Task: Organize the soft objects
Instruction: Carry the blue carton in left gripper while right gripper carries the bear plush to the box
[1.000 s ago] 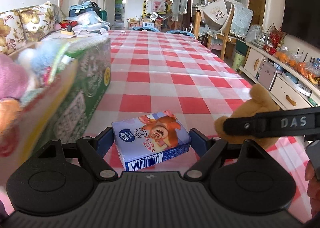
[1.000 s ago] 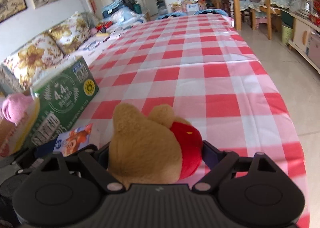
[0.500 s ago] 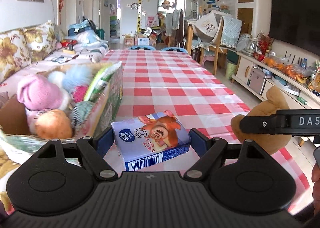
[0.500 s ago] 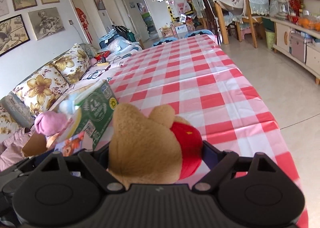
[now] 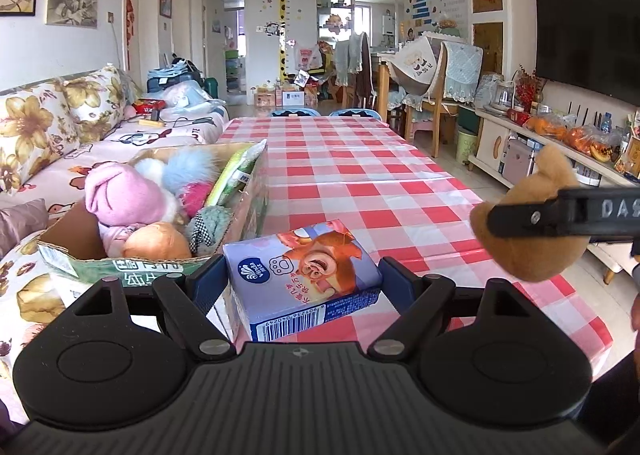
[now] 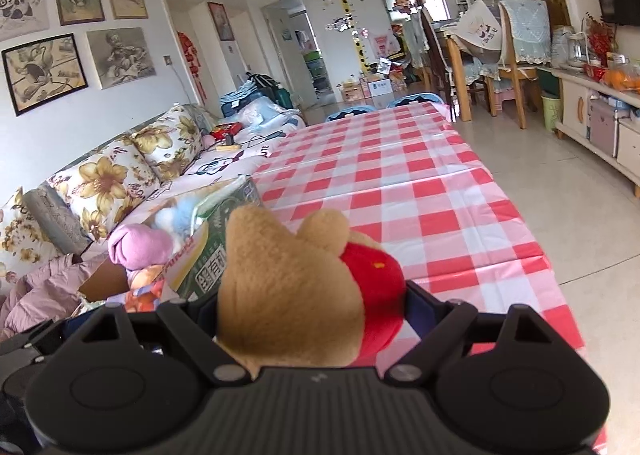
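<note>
Your left claw [image 5: 302, 275] is spread wide and clamped on a blue tissue pack [image 5: 304, 275], its pads pressing the pack's two short sides, barcode end toward you, lifted clear of the tabletop [image 5: 360, 175]. Your right claw [image 6: 310, 301] is spread just as wide around a tan plush bear [image 6: 288, 287] with a red shirt, squeezed at both flanks and also off the checked cloth; from the left wrist view that bear [image 5: 532, 231] hangs at three o'clock with one black finger [image 5: 560, 215] across it. At ten o'clock of the tissue pack stands a green cardboard box [image 5: 168, 267], flaps open, already crowded with a pink plush [image 5: 124, 195], a pale blue fluffy toy [image 5: 188, 171] and an orange ball-like toy [image 5: 156, 243]. Beyond the box, at nine o'clock, runs a floral sofa [image 5: 40, 123].
</note>
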`<state>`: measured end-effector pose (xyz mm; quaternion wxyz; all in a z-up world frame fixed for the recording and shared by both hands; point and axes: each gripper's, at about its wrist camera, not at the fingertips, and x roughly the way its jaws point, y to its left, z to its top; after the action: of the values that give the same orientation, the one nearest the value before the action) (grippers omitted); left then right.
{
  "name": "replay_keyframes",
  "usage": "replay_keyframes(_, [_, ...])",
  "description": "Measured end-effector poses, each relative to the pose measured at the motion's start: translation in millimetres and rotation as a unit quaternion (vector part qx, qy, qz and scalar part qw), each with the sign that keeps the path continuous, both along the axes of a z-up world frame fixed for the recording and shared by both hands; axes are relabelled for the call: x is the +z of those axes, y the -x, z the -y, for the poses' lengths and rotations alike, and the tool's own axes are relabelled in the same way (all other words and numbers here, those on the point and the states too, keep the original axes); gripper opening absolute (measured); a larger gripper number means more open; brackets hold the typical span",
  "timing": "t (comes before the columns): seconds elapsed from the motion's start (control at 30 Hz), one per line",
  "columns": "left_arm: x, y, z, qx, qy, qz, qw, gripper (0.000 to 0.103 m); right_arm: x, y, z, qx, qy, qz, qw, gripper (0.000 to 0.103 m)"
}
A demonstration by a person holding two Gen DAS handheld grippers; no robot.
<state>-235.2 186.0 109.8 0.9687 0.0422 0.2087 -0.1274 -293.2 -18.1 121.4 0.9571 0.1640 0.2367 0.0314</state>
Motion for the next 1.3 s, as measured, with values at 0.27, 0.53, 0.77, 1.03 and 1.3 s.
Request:
replay_keyframes(0.27, [-0.6, -3.7, -4.7, 0.011, 0.003, -0.007, 0.9999, 0.102, -11.0, -5.7, -2.9, 0.025, 0.001, -0.013, 1.0, 0.087])
replay_keyframes(0.53, [9.7, -3.0, -14.7, 0.017, 0.015, -0.008, 0.9997, 0.102, -6.4, -8.9, -0.3, 0.026, -0.01, -0.007, 1.0, 0.087])
replay_keyframes(0.77, [30.5, -13.0, -30.6, 0.037, 0.02, 0.005, 0.9991, 0.102, 14.7, -21.0, -16.8, 0.047, 0.0, 0.015, 0.999, 0.088])
replay_keyframes(1.03, [44.6, -35.7, -57.9, 0.076, 0.019, 0.017, 0.9968, 0.102, 48.9, -60.8, -48.7, 0.093, 0.013, 0.041, 0.995, 0.088])
replay_keyframes(1.3, [42.7, -64.3, -76.3, 0.109, 0.013, 0.019, 0.9938, 0.102, 68.1, -114.7, -91.9, 0.147, 0.017, 0.053, 0.988, 0.088])
